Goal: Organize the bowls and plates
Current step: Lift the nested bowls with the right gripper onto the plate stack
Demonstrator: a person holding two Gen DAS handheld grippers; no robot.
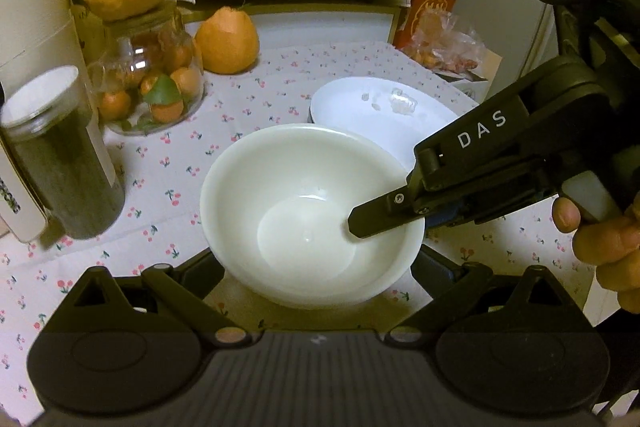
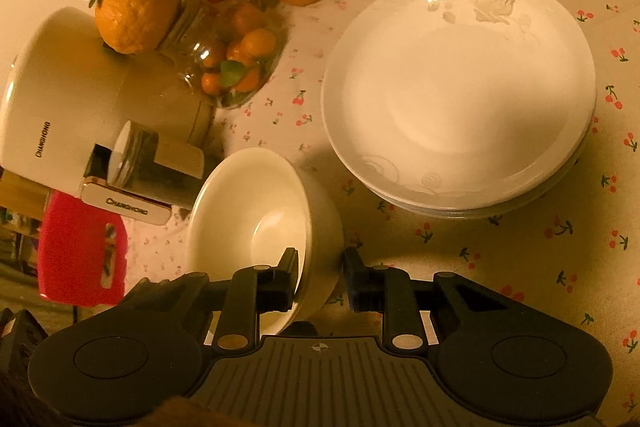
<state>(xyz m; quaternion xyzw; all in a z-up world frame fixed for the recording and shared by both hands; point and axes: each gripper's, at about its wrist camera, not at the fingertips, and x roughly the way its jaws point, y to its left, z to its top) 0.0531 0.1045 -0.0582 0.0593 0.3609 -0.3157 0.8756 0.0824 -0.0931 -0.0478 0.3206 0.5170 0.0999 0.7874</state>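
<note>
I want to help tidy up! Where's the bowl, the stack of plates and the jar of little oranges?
white bowl (image 1: 280,183): left wrist view, on its inner wall.
stack of plates (image 2: 452,87): right wrist view, middle of the top plate.
jar of little oranges (image 1: 160,83): left wrist view, on its glass side.

We hold our right black two-finger gripper (image 2: 320,277) angled steeply down, one finger (image 2: 290,277) inside the wall of the white ceramic bowl (image 2: 248,223) and the other outside it, so the rim sits between the pads. The jaws stand narrow, closed on that wall. From the left wrist view the same gripper comes in from the right, its inner finger (image 1: 374,217) lying down the inside slope, and our bare right hand (image 1: 600,239) wraps the handle with the thumb forward. Our left black two-finger gripper (image 1: 316,267) also tilts down; its fingers flank the near base, tips hidden beneath it.
</note>
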